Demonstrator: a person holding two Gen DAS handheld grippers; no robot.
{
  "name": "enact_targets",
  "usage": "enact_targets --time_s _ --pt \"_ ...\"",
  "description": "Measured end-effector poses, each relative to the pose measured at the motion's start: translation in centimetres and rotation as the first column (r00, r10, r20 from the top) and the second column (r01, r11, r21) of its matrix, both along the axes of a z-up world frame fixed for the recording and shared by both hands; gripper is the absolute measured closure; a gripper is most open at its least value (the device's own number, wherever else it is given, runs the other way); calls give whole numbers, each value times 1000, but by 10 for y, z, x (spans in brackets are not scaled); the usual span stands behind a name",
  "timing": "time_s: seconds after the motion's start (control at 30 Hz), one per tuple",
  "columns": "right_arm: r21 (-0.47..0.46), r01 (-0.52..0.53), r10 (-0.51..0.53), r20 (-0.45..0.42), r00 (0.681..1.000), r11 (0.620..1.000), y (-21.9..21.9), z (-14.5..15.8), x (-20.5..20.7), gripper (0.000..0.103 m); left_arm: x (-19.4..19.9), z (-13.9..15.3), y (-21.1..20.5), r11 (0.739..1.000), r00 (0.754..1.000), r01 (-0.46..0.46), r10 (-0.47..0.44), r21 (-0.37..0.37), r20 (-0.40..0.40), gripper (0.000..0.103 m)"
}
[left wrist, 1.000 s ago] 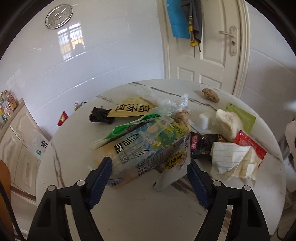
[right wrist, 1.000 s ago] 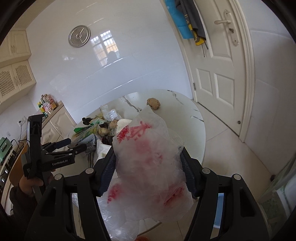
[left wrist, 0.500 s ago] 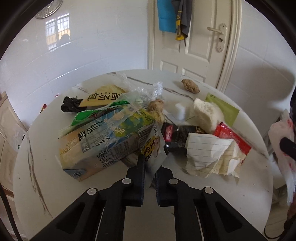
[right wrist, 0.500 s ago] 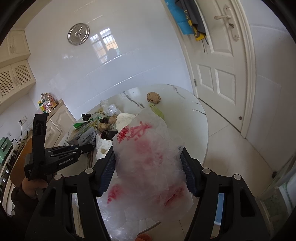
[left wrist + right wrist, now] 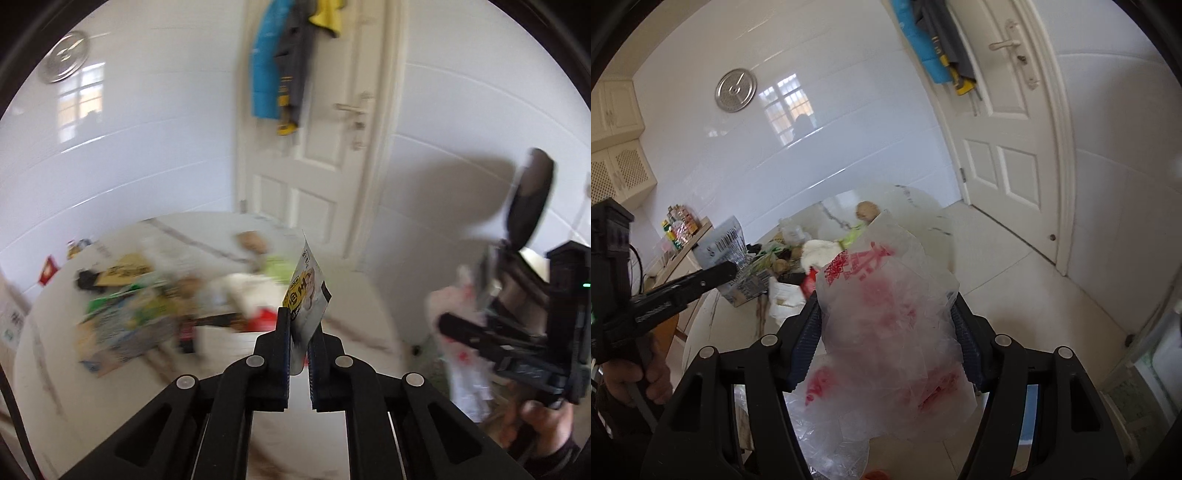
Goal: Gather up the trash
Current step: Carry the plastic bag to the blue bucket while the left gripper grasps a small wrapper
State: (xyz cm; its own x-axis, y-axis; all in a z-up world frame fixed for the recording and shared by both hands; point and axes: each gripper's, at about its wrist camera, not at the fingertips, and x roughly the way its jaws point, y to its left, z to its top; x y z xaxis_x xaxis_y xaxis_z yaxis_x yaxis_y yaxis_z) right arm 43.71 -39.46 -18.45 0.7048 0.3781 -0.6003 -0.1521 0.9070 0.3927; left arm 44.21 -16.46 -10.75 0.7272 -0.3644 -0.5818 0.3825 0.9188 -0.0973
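My left gripper (image 5: 299, 325) is shut on a white and yellow snack wrapper (image 5: 307, 291) and holds it lifted above the round marble table (image 5: 354, 306). It shows from the side in the right wrist view (image 5: 733, 267), with the wrapper (image 5: 722, 243) sticking up. My right gripper (image 5: 886, 317) holds a translucent plastic bag with red print (image 5: 886, 325) between its jaws, off the table's right side. The bag also shows in the left wrist view (image 5: 461, 332). More trash lies blurred on the table: a carton (image 5: 122, 328), wrappers, lined paper.
A white door (image 5: 1008, 122) with hanging clothes stands behind the table. White tiled walls surround. A low cabinet with bottles (image 5: 677, 225) stands at the left. Tiled floor (image 5: 1034, 295) lies to the right of the table.
My left gripper closed on the snack wrapper, lifted it off the pile and swung right toward the bag. My right gripper and its bag stayed nearly still.
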Motion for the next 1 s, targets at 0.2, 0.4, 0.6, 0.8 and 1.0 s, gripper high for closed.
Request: enact_targets --time_s 0.2,0.4,0.6,0.8,1.0 --pt "-49 135 -137 -41 990 990 -66 -10 -28 40 -5 -21 -109 982 980 190 -188 18 -58 99" --pt "-134 250 -267 -131 955 959 -127 -50 -42 40 23 -86 -204 944 932 317 -292 91 -215 99" --pt "-160 288 -319 -224 921 944 -163 -101 -27 40 73 -149 -257 916 897 362 -292 172 -332 95" --pt "-156 274 -309 -292 905 949 -178 -142 -9 40 119 -178 -277 920 913 308 -213 243 -349 66" --pt "-136 266 -294 -280 914 954 -177 -157 11 34 119 -167 -270 929 954 212 -129 304 -270 30"
